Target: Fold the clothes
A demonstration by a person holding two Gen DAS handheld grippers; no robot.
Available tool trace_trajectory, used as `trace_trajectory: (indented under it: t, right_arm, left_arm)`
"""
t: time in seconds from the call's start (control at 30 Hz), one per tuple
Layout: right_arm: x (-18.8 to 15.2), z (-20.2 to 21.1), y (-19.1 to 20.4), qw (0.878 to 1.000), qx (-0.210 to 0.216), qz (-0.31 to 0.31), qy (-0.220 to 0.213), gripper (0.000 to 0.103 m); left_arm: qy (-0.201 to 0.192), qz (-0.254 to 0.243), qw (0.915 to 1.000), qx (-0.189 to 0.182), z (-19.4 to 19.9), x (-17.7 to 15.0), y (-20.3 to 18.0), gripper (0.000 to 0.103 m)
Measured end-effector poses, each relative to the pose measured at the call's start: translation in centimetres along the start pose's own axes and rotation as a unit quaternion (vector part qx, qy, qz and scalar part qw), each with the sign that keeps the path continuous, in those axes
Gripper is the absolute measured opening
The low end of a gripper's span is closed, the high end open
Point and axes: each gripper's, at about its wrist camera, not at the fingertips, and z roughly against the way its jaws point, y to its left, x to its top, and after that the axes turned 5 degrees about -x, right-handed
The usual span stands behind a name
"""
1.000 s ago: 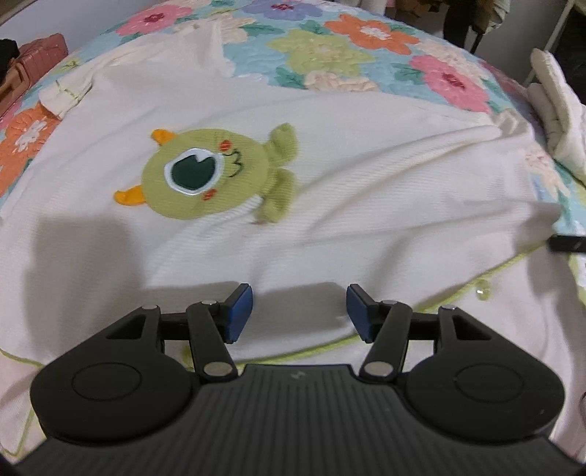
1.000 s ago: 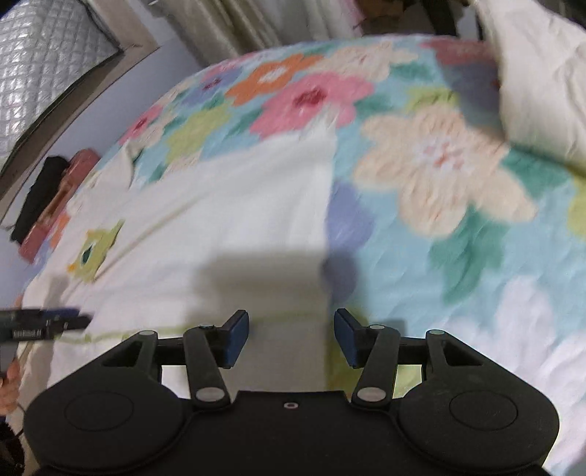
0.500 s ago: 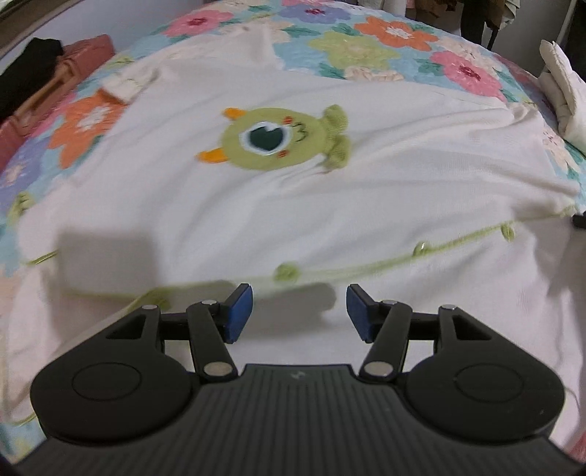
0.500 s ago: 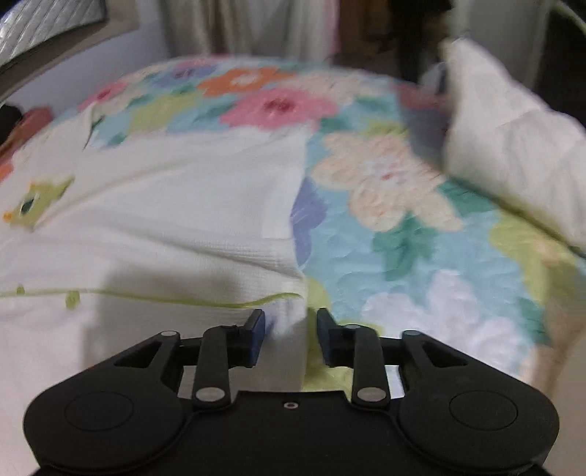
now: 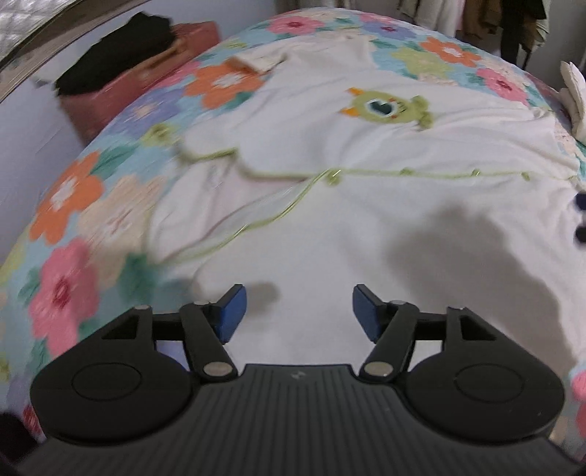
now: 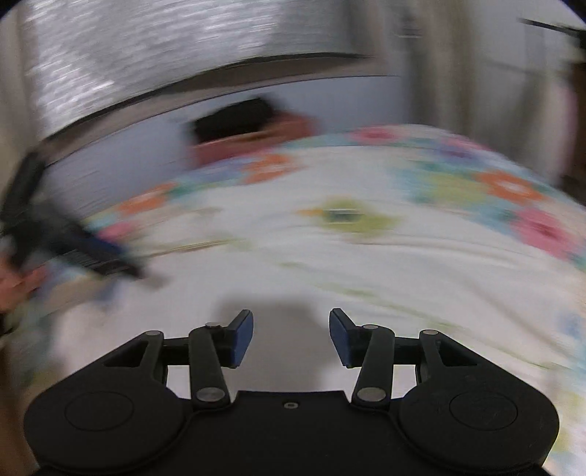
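Across the bed [image 5: 91,205] lies the white garment [image 5: 366,227] I am folding, spread flat over a quilt printed with large flowers in orange, pink, green and purple. A green one-eyed monster patch [image 5: 388,108] sits on its far half, and thin green trim with small buttons [image 5: 403,171] runs across the middle; near the left side a piece of the cloth is turned over along that trim. One sleeve cuff [image 5: 256,62] reaches toward the far left of the quilt.

My left gripper [image 5: 299,313] hangs over the near part of the white cloth, its blue pads opening, with nothing between them. My right gripper [image 6: 291,337] is also above the cloth, jaws opening and empty; its view is heavily smeared, though the monster patch [image 6: 344,216] still reads as a green blot. At that view's left edge I can make out the other gripper [image 6: 73,241] and a hand [image 6: 14,285] holding it.

Beyond the quilt, by the pale wall, a reddish box [image 5: 146,73] carries something black [image 5: 117,58] on top; I cannot tell what it is. A quilted silver headboard [image 6: 164,47] rises behind it. Folded white cloth [image 5: 575,95] rests at the right edge of the bed, and clothes hang in the far corner [image 5: 512,22].
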Motion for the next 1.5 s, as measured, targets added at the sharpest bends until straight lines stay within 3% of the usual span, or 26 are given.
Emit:
trace_trajectory:
  t: [0.2, 0.33, 0.53, 0.6, 0.63, 0.67, 0.7, 0.77, 0.9, 0.97, 1.07, 1.17, 1.3, 1.4, 1.5]
  right_arm:
    - [-1.0, -4.2, 10.2, 0.99, 0.119, 0.063, 0.052, 0.052]
    - [-2.0, -6.2, 13.8, 0.981, 0.172, 0.043, 0.078, 0.053]
    - [-3.0, -7.2, 15.6, 0.978, 0.174, 0.034, 0.107, 0.054]
    - [-3.3, -7.5, 15.4, 0.979, 0.168, 0.026, 0.111, 0.054]
    - [-3.3, -7.7, 15.5, 0.98, 0.162, 0.022, 0.113, 0.054]
    - [-3.4, -7.9, 15.6, 0.981, 0.159, 0.017, 0.113, 0.054]
    - [-3.4, -8.1, 15.5, 0.981, 0.158, 0.011, 0.113, 0.054]
    - [-3.5, -8.3, 15.3, 0.981, 0.156, -0.002, 0.112, 0.054]
    - [-3.7, -8.8, 14.8, 0.98, 0.159, -0.026, 0.116, 0.054]
    - [-3.9, -9.1, 14.7, 0.977, 0.166, -0.03, 0.127, 0.054]
    - [-4.9, -10.0, 15.0, 0.968, 0.192, -0.034, 0.157, 0.054]
    - [-6.5, -11.1, 16.1, 0.941, 0.267, -0.057, 0.202, 0.054]
    - [-8.3, -10.9, 19.1, 0.905, 0.341, -0.03, 0.253, 0.056]
    - [-8.8, -10.0, 21.4, 0.906, 0.335, 0.036, 0.257, 0.063]
    - [-9.1, -9.5, 23.3, 0.908, 0.314, 0.09, 0.264, 0.063]
  left_arm:
    - [0.037, 0.079, 0.9959, 0.022, 1.3, -5.3, 5.7, 0.072]
    - [0.054, 0.136, 0.9892, 0.001, 1.3, -8.5, 7.9, 0.074]
    - [0.099, 0.17, 0.979, -0.054, -1.5, -11.4, 8.0, 0.089]
    - [0.106, 0.195, 0.9727, -0.069, -2.7, -12.2, 8.0, 0.085]
    - [0.093, 0.194, 0.9739, -0.073, -2.8, -12.4, 7.8, 0.067]
    - [0.084, 0.19, 0.9748, -0.08, -2.6, -12.6, 7.5, 0.034]
    - [0.075, 0.187, 0.9755, -0.088, -2.3, -12.7, 7.3, 0.024]
    - [0.05, 0.196, 0.9737, -0.105, -1.3, -13.1, 7.2, 0.017]
    - [-0.037, 0.169, 0.9829, -0.064, 3.5, -13.8, 6.4, 0.016]
    - [-0.082, 0.175, 0.9794, -0.058, 6.0, -14.5, 7.0, 0.016]
    - [-0.125, 0.197, 0.969, -0.081, 9.0, -15.1, 8.4, 0.016]
    - [-0.152, 0.205, 0.9614, -0.103, 11.3, -15.5, 9.1, 0.016]
    - [-0.174, 0.174, 0.9611, -0.126, 13.0, -15.6, 8.3, 0.017]
    - [-0.166, 0.157, 0.9619, -0.151, 13.0, -15.4, 7.6, 0.019]
    - [-0.145, 0.149, 0.9663, -0.152, 12.0, -15.2, 6.6, 0.024]
